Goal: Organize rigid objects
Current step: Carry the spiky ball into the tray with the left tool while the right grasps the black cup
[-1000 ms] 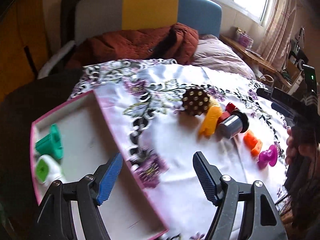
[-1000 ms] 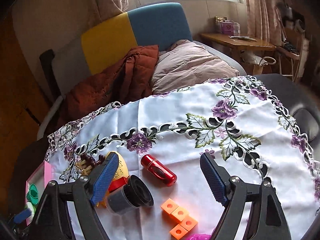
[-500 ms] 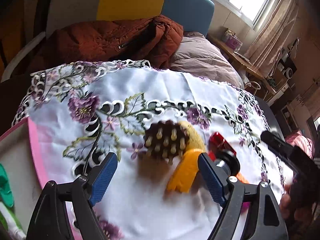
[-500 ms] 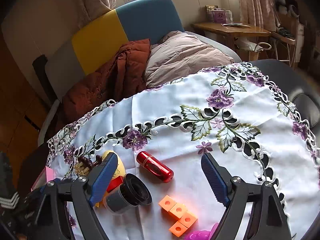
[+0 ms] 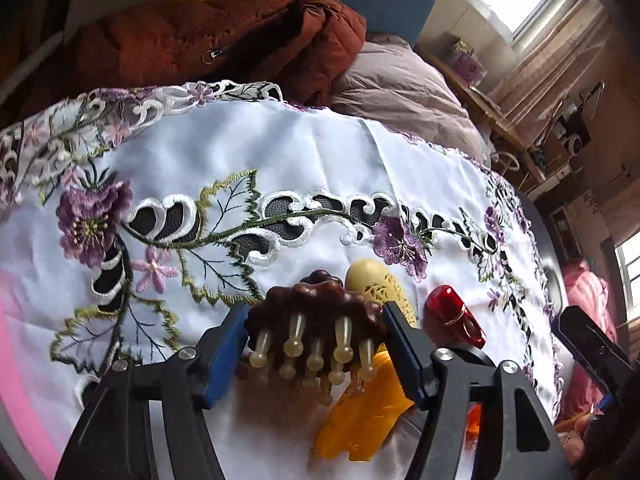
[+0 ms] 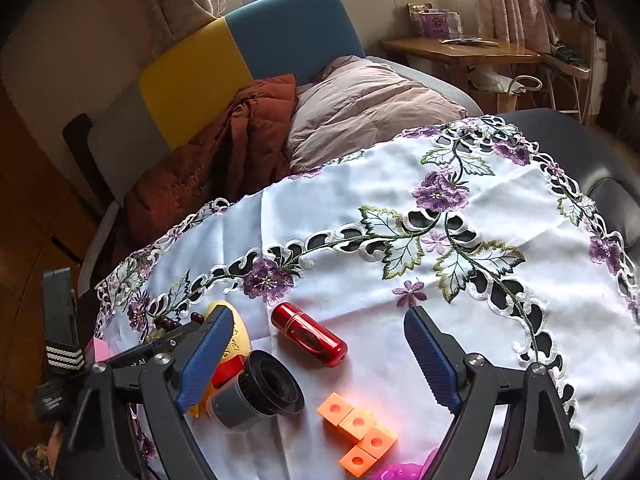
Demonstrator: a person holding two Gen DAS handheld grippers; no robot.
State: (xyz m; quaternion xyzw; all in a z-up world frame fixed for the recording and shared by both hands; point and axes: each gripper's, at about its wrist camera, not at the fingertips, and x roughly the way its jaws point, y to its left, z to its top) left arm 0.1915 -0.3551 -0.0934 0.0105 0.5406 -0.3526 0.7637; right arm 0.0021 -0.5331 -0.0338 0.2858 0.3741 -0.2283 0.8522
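Note:
In the left wrist view my left gripper (image 5: 316, 344) is shut on a dark brown massage brush (image 5: 316, 312) with cream bristle pegs, its blue pads touching both sides. A yellow oval piece (image 5: 380, 288), an orange plastic part (image 5: 360, 428) and a red cylinder (image 5: 454, 316) lie just right of it on the white embroidered cloth (image 5: 280, 160). In the right wrist view my right gripper (image 6: 316, 360) is open and empty above the red cylinder (image 6: 308, 334), a grey and black cylinder (image 6: 260, 392) and orange cubes (image 6: 358, 428).
A pink tray edge (image 5: 16, 380) shows at the far left of the left wrist view. A rust jacket (image 6: 224, 152) and a pillow (image 6: 368, 108) lie on the sofa behind the table. A purple toy (image 6: 404, 472) sits at the front edge.
My left gripper moved from the tray to the right and forward, and closed on the brown brush. My right gripper stayed open and nearly still.

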